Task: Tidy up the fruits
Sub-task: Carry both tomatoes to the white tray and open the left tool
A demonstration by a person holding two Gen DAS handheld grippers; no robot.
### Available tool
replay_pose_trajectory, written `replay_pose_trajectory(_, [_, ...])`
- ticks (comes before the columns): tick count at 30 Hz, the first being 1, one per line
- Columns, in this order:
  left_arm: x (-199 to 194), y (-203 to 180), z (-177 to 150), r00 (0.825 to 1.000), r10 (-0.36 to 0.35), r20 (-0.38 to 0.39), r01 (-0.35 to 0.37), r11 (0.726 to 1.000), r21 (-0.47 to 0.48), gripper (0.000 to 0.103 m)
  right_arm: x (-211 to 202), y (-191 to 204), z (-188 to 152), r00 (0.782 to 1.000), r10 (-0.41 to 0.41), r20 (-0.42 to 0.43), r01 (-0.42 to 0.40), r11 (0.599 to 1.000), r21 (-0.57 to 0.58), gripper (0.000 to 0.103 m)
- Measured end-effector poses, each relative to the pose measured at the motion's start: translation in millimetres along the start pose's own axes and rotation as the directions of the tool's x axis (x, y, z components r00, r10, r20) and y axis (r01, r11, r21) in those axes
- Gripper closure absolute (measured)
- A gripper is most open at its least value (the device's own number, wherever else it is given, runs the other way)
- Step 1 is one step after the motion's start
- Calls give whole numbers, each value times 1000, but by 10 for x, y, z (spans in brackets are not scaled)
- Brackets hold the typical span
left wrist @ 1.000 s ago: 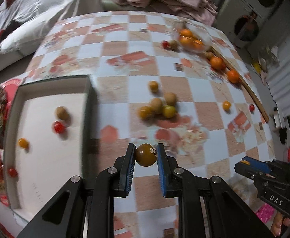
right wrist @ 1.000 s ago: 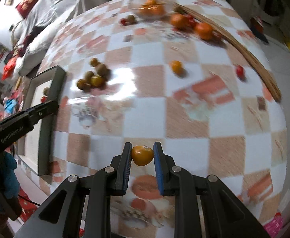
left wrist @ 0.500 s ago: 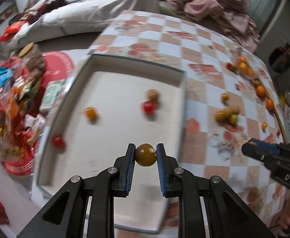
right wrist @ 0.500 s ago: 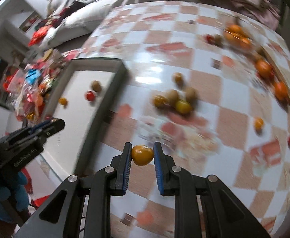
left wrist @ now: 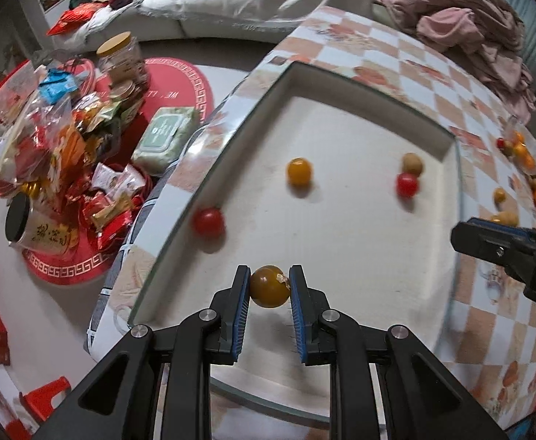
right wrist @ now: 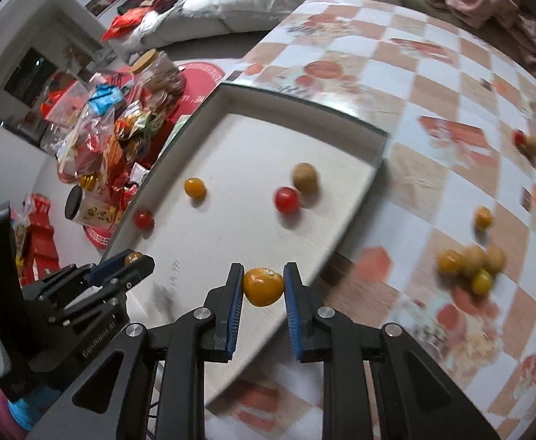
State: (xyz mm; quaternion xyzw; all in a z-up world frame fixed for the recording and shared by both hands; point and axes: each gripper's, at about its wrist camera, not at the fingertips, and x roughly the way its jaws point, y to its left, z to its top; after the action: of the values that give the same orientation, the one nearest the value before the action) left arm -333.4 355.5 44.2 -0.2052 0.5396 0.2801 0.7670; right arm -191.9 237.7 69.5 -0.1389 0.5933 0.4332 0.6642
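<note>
From the left wrist, the left claw is clamped on a brownish fruit and hangs over the near part of the tray, which sits at the corner of the checkered counter. Four fruits lie in the tray already: a red one by the left wall, an orange one mid-tray, and a second red one touching a tan one near the far right corner. The right claw's tip pokes in from the right, over the tray's rim.

From the right wrist, the right claw grips an orange tomato above the tray's near right edge. More fruit is loose on the counter, with a small cluster to the right.

Both hands look to be at the drop-off step. Next, I'd say, each claw wants lowering close to the tray floor before opening, since these round fruits will roll; letting go over bare floor, clear of the ones lying there, should keep them from knocking about
</note>
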Motion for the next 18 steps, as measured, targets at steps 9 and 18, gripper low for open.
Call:
replay_pose_trajectory(9, [176,83,-4,1000,16,-20,-17,1000,-6,80,453,167,250,998,-44,-41,42,997,-59,79])
replay_pose_trajectory(18, [248,120,1,999,20,-31,-20,1000,-8,80,655,263,303,994,-95,-55,89,990,-110,79])
